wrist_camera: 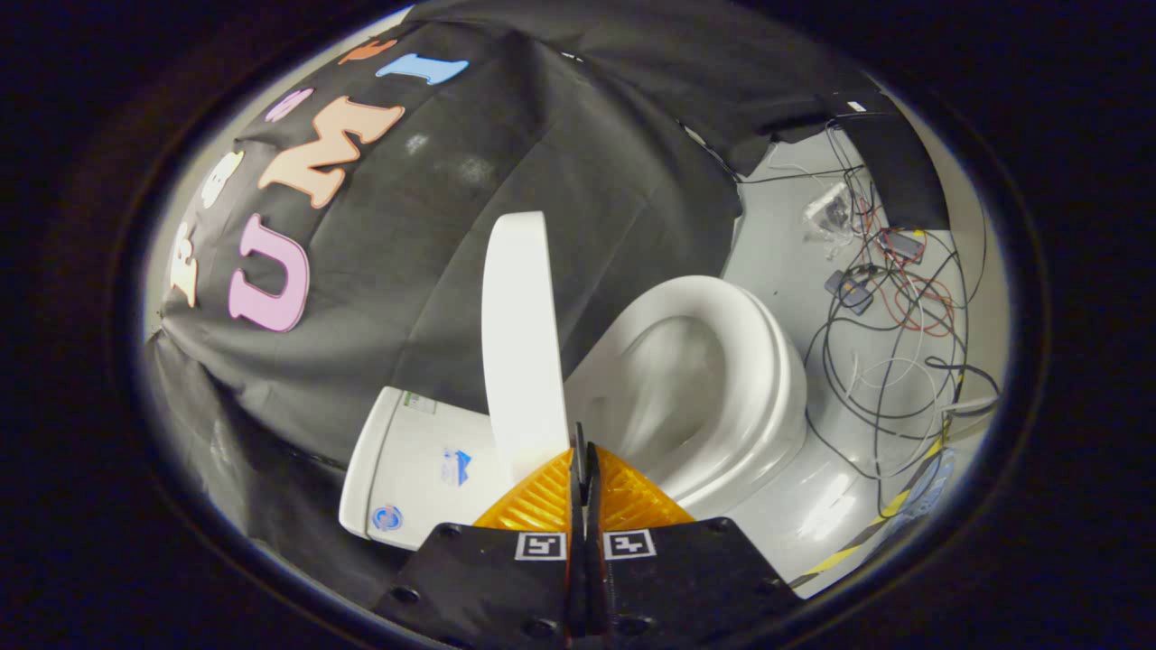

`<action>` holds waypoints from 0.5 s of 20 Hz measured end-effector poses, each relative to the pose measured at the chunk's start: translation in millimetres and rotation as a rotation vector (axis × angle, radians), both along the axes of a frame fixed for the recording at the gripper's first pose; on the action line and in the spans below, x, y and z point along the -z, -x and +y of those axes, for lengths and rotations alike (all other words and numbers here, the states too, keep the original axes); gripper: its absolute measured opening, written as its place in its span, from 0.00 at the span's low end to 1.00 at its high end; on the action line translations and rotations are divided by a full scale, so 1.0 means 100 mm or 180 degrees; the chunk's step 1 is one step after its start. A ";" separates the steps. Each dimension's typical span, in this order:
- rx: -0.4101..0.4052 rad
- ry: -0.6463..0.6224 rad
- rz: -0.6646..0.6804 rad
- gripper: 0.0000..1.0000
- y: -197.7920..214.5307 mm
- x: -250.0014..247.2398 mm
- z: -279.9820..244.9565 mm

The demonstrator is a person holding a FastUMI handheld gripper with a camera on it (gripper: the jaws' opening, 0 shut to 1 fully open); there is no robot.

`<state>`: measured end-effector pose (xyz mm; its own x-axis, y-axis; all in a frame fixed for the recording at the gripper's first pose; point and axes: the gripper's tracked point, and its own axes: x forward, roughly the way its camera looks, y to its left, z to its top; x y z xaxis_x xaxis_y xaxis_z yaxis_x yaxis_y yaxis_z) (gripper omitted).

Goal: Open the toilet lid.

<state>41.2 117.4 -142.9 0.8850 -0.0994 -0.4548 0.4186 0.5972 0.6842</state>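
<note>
At the bottom centre of the frame the gripper [583, 442] has its two orange fingers [542, 496] pressed together with nothing between them. Just beyond the tips, in the middle of the frame, the white toilet lid [521, 343] stands raised on edge. The seat [768, 361] and bowl lie right of centre, the tank [411, 465] at lower left, and loose cables [903, 334] on the floor at right.
</note>
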 end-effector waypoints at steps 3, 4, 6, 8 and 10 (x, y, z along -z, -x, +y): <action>0.0001 0.0057 0.0010 0.01 -0.02 -0.08 0.05; 0.0024 0.0023 -0.0002 0.01 -0.02 -0.11 0.06; 0.0034 0.0064 -0.0003 0.01 -0.04 -0.14 0.10; -0.0057 0.0456 0.0163 0.01 -0.02 -0.15 0.12; -0.0187 0.0748 0.0302 0.01 -0.05 -0.23 0.16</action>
